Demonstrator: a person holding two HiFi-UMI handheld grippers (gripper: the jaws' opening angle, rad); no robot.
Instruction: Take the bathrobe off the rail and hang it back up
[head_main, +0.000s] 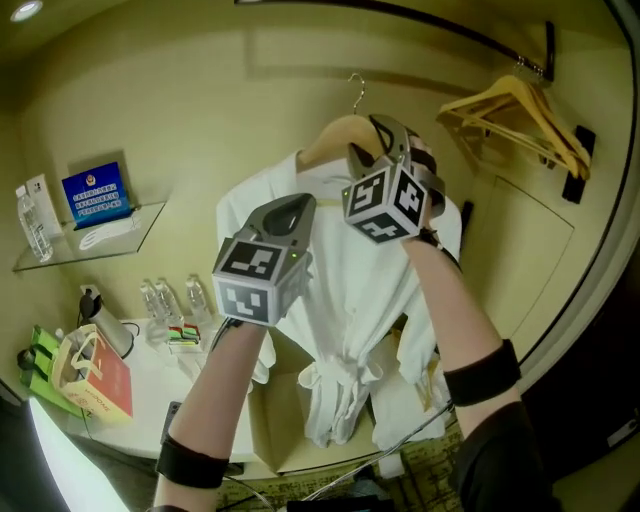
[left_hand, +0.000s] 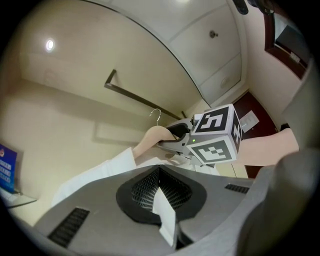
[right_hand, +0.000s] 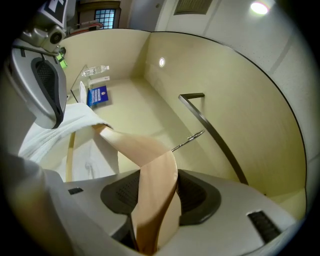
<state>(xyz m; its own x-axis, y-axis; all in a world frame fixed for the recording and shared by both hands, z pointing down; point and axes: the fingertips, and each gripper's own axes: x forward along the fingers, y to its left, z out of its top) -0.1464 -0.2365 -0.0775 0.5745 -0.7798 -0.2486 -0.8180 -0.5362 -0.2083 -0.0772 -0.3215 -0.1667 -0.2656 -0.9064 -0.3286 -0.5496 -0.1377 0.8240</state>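
Though head view hides both grips, left hand-held gripper (left_hand: 164, 212) pinches bathrobe (left_hand: 95, 175), right hand-held gripper (right_hand: 156, 205) clamps hanger (right_hand: 132, 147).

"What's your count?"

"One robe (head_main: 340, 290), on one hanger (head_main: 338, 135) (the spares (head_main: 520, 112) overlap, two at least)."

"And below?"

"Three bottles (head_main: 171, 298) in a row on the desk (head_main: 150, 368), one kettle (head_main: 106, 326), one red bag (head_main: 96, 378)."

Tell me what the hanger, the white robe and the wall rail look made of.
Pale curved hanger: probably wood, smooth matte tan, with a shiny wire hook.
White bathrobe: soft matte cloth, draping in folds.
Dark thin rail: likely metal, slight sheen.
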